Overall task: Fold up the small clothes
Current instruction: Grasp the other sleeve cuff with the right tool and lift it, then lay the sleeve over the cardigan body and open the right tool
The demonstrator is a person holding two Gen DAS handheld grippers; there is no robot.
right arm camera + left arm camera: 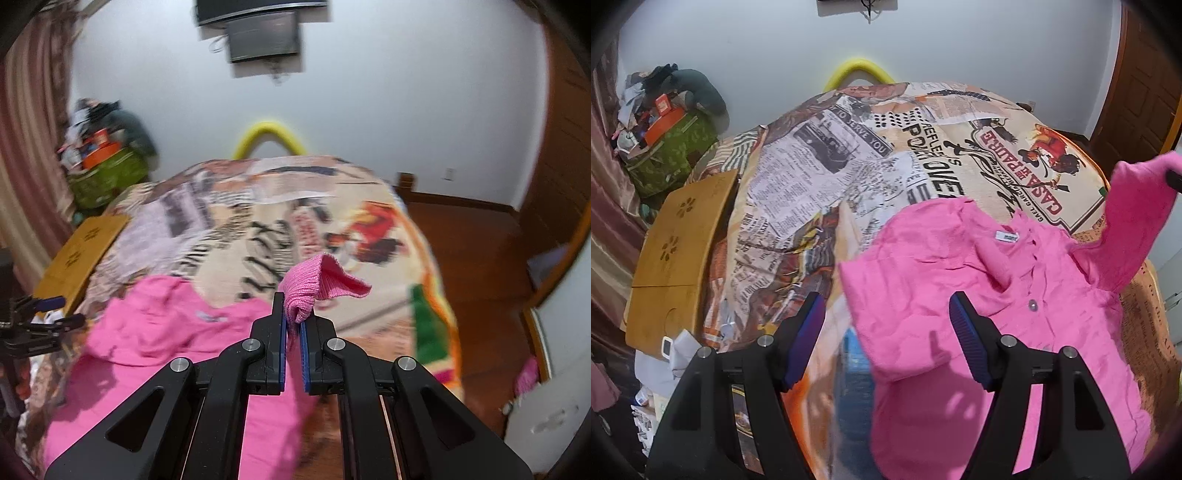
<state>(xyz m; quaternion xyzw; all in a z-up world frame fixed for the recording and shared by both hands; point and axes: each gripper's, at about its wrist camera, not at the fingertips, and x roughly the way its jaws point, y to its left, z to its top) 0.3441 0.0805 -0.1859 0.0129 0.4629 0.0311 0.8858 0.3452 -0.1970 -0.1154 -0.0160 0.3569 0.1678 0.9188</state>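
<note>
A bright pink knitted cardigan with small round buttons [1008, 295] lies spread on a bed covered by a blanket printed with newspaper and poster graphics [820, 177]. In the left wrist view it fills the lower right of the frame, its white neck label facing up near the centre right.

The left tool [888, 339] stands with its blue-padded fingers spread wide in the lower middle of that view. Nothing is between them; the cardigan's folded edge lies below the gap and under the right-hand finger.

The right tool [293, 325], in the lower centre of the right wrist view, is pressed together on the ribbed cuff of the pink sleeve [321, 282], which sticks up above the fingertips. In the left wrist view that sleeve rises off the blanket at the right edge of the frame.

A flat light wooden board with flower-shaped cut-outs [676, 251] lies at the left of the bed. A yellow curved tube [858, 72] shows behind the bed's far end, against the white wall.
</note>
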